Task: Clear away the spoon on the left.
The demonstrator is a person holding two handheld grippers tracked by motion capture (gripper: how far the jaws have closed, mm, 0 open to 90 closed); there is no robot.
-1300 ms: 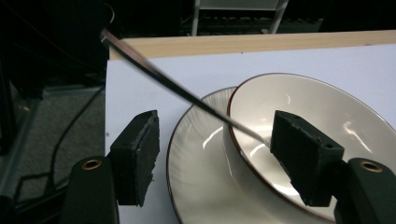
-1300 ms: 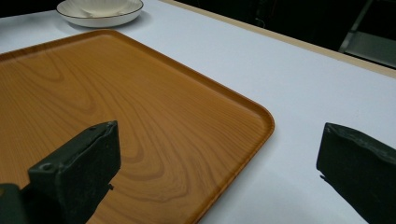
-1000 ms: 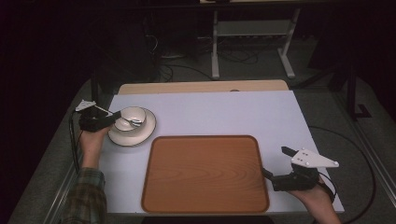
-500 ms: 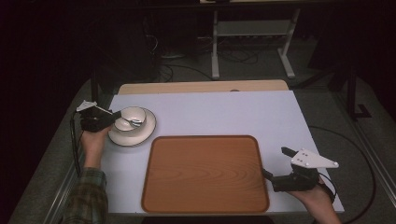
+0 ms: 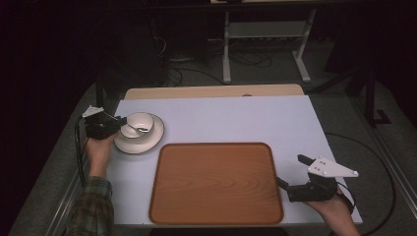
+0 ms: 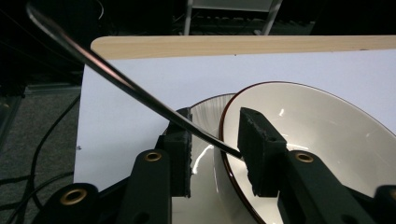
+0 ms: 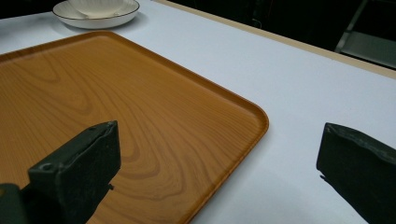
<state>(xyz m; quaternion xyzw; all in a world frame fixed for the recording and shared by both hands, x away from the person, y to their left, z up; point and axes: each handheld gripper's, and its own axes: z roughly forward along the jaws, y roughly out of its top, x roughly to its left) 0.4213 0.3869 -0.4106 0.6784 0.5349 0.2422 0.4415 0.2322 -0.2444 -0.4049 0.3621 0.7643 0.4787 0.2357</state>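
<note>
Bowl (image 5: 140, 123) on plate (image 5: 147, 142), left of tray (image 5: 216, 182), spoon (image 6: 126, 88) resting inside. Left gripper (image 6: 215, 144) astride spoon handle and bowl rim, seemingly not yet clamped. Right gripper (image 5: 290, 184) wide open, empty, beside tray. Nothing on tray; moving all still ahead.

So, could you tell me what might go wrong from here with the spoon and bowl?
1. The left gripper sits around the thin spoon handle with its jaws apart; the handle may slip or pivot if they close off-centre.
2. The bowl rests on a plate near the table's left edge; dragging the spoon could tip or shift it.
</note>
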